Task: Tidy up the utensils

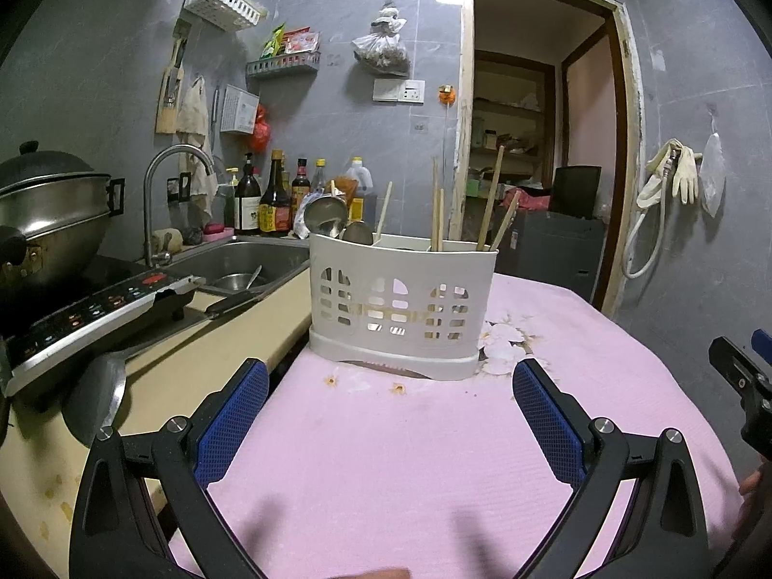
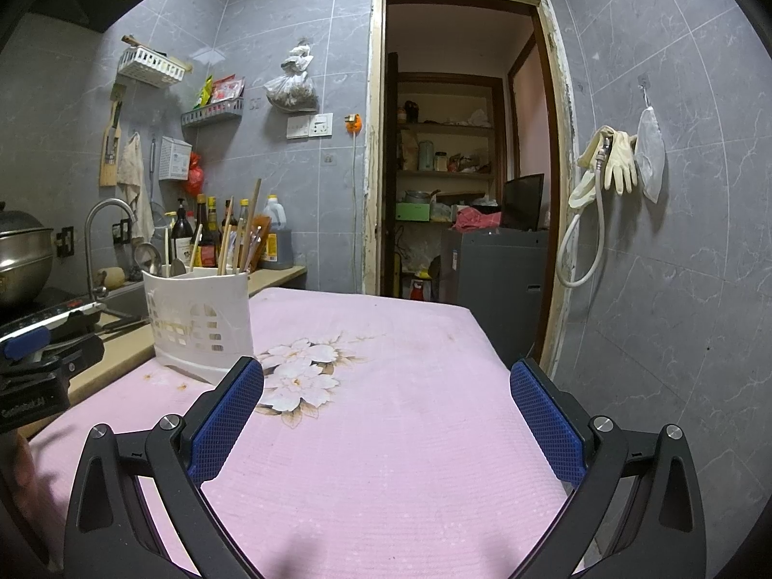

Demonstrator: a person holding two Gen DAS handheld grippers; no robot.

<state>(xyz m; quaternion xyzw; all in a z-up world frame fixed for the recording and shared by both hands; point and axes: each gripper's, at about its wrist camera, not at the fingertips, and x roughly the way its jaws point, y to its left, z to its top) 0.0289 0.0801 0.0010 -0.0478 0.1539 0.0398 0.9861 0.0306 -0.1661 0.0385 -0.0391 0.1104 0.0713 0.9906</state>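
Note:
A white slotted utensil holder (image 1: 403,304) stands on the pink tablecloth (image 1: 386,458). It holds metal spoons (image 1: 333,222) on its left side and several wooden chopsticks (image 1: 489,202) on its right. My left gripper (image 1: 391,395) is open and empty, just in front of the holder. My right gripper (image 2: 386,395) is open and empty over the cloth, with the holder (image 2: 200,318) ahead to its left. The left gripper shows at the left edge of the right wrist view (image 2: 38,362), and the right gripper at the right edge of the left wrist view (image 1: 743,381).
A metal ladle (image 1: 96,400) lies on the beige counter (image 1: 193,366) to the left. Beyond it are an induction cooker (image 1: 96,309) with a steel pot (image 1: 48,222), a sink (image 1: 241,265) with a tap, and sauce bottles (image 1: 275,198). A doorway (image 2: 463,169) opens behind the table.

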